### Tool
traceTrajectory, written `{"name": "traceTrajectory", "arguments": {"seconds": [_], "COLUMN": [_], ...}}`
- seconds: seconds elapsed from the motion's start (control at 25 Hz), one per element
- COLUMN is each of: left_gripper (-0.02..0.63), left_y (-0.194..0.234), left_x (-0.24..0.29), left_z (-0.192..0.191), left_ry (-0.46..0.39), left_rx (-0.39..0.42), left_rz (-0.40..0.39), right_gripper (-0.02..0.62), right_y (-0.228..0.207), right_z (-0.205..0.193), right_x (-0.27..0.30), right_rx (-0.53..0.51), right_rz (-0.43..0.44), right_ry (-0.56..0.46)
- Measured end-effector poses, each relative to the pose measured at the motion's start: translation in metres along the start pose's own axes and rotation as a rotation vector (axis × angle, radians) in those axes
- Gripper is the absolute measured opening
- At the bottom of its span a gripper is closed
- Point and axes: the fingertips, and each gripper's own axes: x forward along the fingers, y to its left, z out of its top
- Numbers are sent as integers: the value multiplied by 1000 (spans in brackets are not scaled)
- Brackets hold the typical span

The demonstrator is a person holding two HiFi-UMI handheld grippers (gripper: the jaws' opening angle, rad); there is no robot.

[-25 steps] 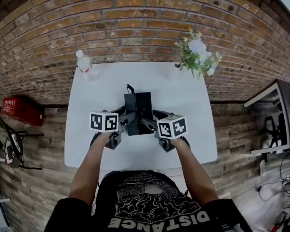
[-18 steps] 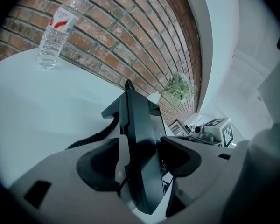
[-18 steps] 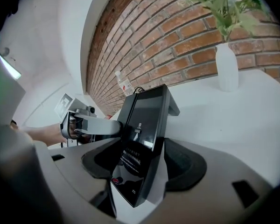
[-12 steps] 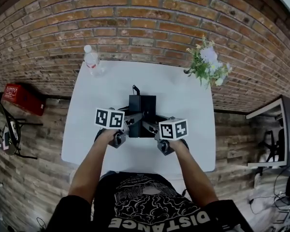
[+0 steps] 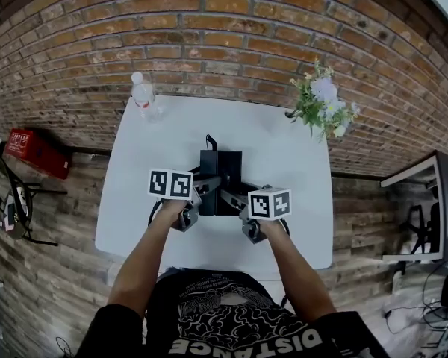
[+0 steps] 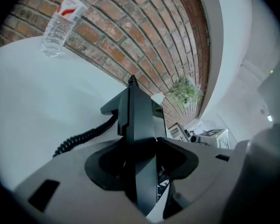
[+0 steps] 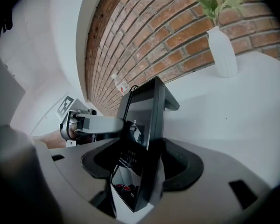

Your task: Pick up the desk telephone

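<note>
The black desk telephone (image 5: pixel 220 168) stands at the middle of the white table (image 5: pixel 284 151). My left gripper (image 5: pixel 206 185) is at its left side and my right gripper (image 5: pixel 228 195) at its right. In the left gripper view the phone's edge (image 6: pixel 137 120) stands upright between the jaws of the left gripper (image 6: pixel 141 143), which are closing and touch it on both sides. Its coiled cord (image 6: pixel 84 136) trails to the left. In the right gripper view the right gripper (image 7: pixel 149 146) is shut on the screen side of the phone (image 7: pixel 147 108).
A clear water bottle (image 5: pixel 142 95) stands at the table's far left corner. A white vase of flowers (image 5: pixel 321 104) stands at the far right. A brick wall runs behind the table. A red box (image 5: pixel 33 154) lies on the floor at left, another desk (image 5: pixel 440 185) at right.
Both grippers stay at the phone's two sides and have rolled a little. The phone has not left the table. The head view has shifted slightly.
</note>
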Motion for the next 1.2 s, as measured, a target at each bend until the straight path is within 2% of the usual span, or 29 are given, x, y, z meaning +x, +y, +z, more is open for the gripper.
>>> {"name": "traceTrajectory", "arguments": {"seconds": [0.28, 0.56, 0.96, 1.2], "left_gripper": [210, 210, 210, 210], "left_y": [-1, -14, -57, -93], "left_x": [0, -9, -36, -55], "left_z": [-2, 11, 58, 90], "left_ry": [-21, -62, -168, -230], "left_rx": [-12, 33, 117, 199], "left_rz": [16, 15, -24, -59], "right_gripper": [262, 259, 258, 259], "right_y": [-1, 9, 40, 66], "right_z": [-2, 11, 65, 103], "right_x": [-1, -9, -35, -60], "right_rx": [41, 22, -76, -148], "right_rz": [-9, -22, -31, -47], "right_ry": [1, -48, -172, -262]}}
